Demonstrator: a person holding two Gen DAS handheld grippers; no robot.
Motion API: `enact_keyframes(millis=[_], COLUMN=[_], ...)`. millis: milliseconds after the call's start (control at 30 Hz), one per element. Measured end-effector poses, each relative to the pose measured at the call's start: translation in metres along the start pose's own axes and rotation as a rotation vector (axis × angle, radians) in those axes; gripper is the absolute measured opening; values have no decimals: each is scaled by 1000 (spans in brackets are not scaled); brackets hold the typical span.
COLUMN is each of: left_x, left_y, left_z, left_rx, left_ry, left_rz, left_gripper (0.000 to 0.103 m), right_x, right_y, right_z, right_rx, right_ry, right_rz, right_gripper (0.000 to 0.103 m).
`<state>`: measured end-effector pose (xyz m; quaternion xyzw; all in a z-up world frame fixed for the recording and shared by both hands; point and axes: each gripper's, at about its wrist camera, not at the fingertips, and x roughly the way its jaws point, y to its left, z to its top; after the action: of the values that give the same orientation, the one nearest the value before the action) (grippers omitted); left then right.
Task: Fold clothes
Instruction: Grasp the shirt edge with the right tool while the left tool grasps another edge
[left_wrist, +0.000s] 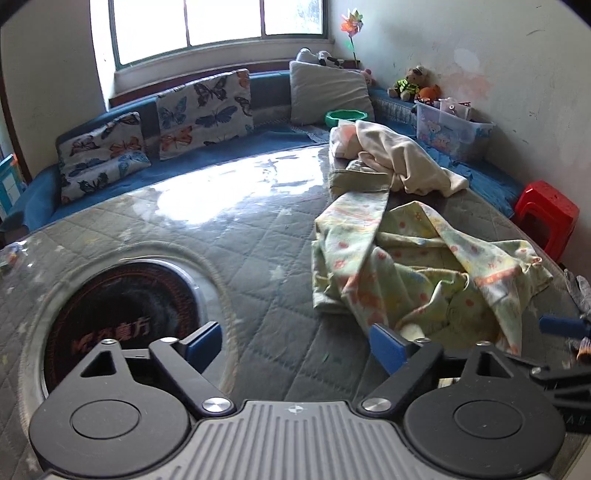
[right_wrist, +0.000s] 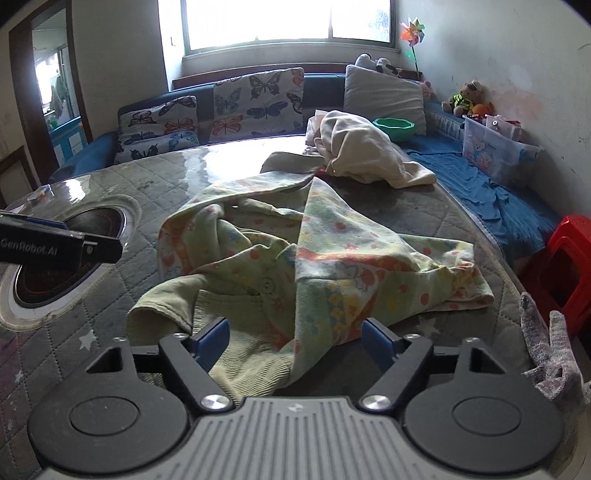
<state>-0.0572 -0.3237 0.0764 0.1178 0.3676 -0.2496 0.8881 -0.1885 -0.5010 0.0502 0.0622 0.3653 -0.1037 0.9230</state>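
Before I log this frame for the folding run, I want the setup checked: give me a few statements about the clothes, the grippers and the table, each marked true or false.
1. The green printed garment lies crumpled, not folded. True.
2. The right gripper is clamped on that garment. False: its jaws are open, with cloth lying between the fingers.
3. The left gripper is open over bare table cover. True.
4. The cream garment lies nearer the grippers than the green one. False: it is farther back, toward the sofa.
5. The green bowl sits on the table. False: it sits on the blue sofa, in front of the grey cushion.
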Motion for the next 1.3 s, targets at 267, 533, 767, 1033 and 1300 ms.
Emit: enact_keyframes(millis=[267, 533, 767, 1033, 1300], left_x=[38, 56, 46, 40, 56], left_y=[-1, 2, 3, -4, -9], left_z=[13, 13, 14, 16, 22], left_rx=[20, 23, 24, 52, 104], left_ry=[46, 70, 28, 12, -1], left_rz=[-25, -59, -81, -78, -33], left_gripper=[52, 11, 3, 6, 45], right_x=[17, 34, 33, 17, 19], right_y=[-4, -5, -14, -11, -12], right_z=[10, 13, 12, 12, 14], right_rx=[-8, -24, 10, -16, -27], right_ry=[2, 25, 22, -13, -11], right_rz=[-29, -49, -61, -85, -87], right_gripper=[68, 50, 23, 10, 9])
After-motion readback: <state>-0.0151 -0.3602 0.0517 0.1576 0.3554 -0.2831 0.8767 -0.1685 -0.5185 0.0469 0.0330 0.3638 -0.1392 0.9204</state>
